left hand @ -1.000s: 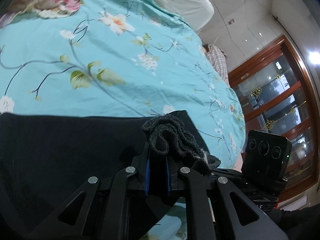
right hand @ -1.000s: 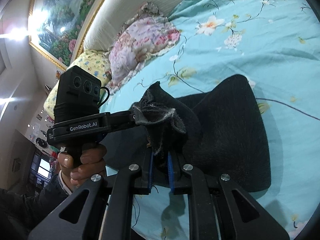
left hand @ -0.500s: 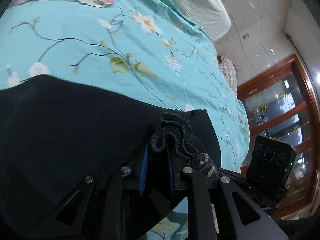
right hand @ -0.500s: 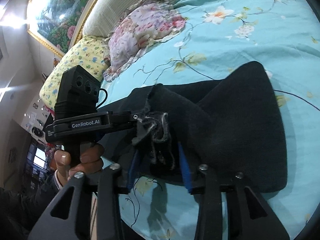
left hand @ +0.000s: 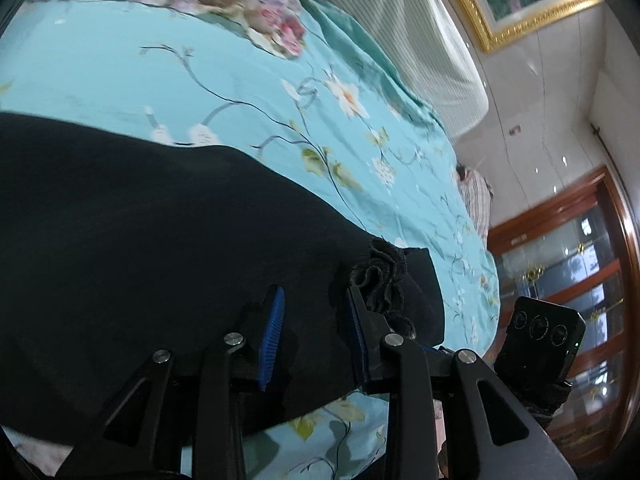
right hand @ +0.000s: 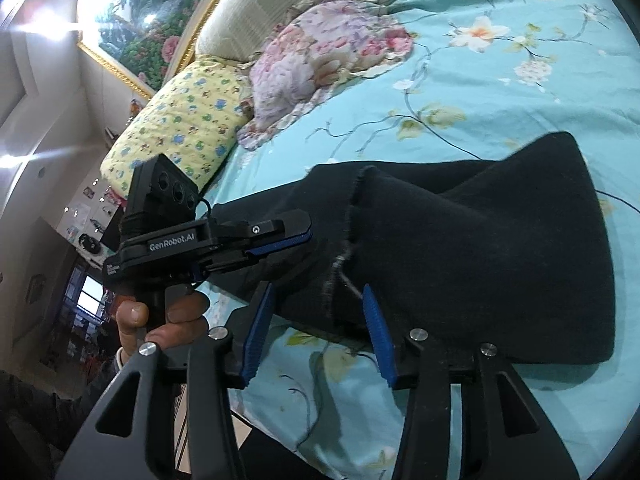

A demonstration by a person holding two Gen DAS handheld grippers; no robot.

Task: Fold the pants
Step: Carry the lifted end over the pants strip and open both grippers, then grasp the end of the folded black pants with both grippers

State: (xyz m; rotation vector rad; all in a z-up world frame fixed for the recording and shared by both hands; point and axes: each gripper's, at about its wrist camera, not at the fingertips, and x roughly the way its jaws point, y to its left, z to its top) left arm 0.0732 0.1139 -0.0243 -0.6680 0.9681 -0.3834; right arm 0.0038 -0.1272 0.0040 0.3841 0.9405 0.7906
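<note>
Black pants [left hand: 160, 240] lie folded on the turquoise floral bedsheet [left hand: 120, 76]. In the left wrist view my left gripper [left hand: 314, 308] is open over the pants, and a bunched frayed hem [left hand: 380, 276] rests against its right finger. In the right wrist view the pants [right hand: 500, 248] lie doubled over with a frayed hem edge [right hand: 352, 216] on top. My right gripper [right hand: 316, 308] is open at the pants' near edge, holding nothing. The left gripper [right hand: 276, 240] shows there too, open, at the pants' left end.
A pink floral pillow [right hand: 320, 52] and a yellow patterned pillow [right hand: 180, 124] lie at the headboard. A gold-framed painting [right hand: 132, 20] hangs above. Striped cloth [left hand: 476, 200] lies at the bed's far side, near a wooden glass cabinet [left hand: 580, 280].
Both grippers held bunched hems a second ago and have since opened. The fabric has dropped onto the folded pants. Both grippers have lowered toward the bed.
</note>
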